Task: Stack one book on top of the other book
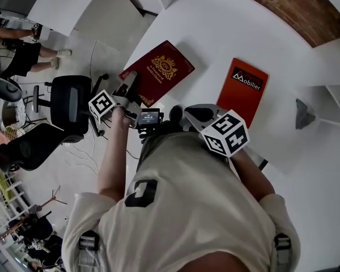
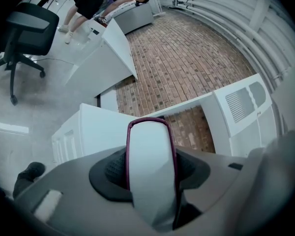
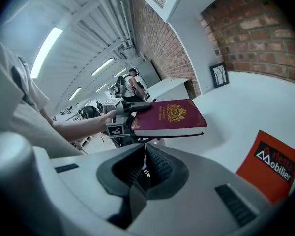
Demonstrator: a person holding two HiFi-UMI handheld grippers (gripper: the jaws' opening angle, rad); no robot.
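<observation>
We see the left gripper (image 1: 129, 86) closed on a near corner of the maroon book (image 1: 158, 71). In the left gripper view its fingers (image 2: 114, 171) press on both sides of the book's page edge, which stands upright between them. The right gripper view shows us the book held roughly level and clear of the white table (image 1: 215, 21), with its shadow on the tabletop beneath. The orange book (image 1: 246, 89) lies flat on the table to the right of the maroon one, apart from it. The right gripper (image 3: 145, 149) hangs near the table's edge, pointing toward both books, its fingers closed together with nothing between them.
</observation>
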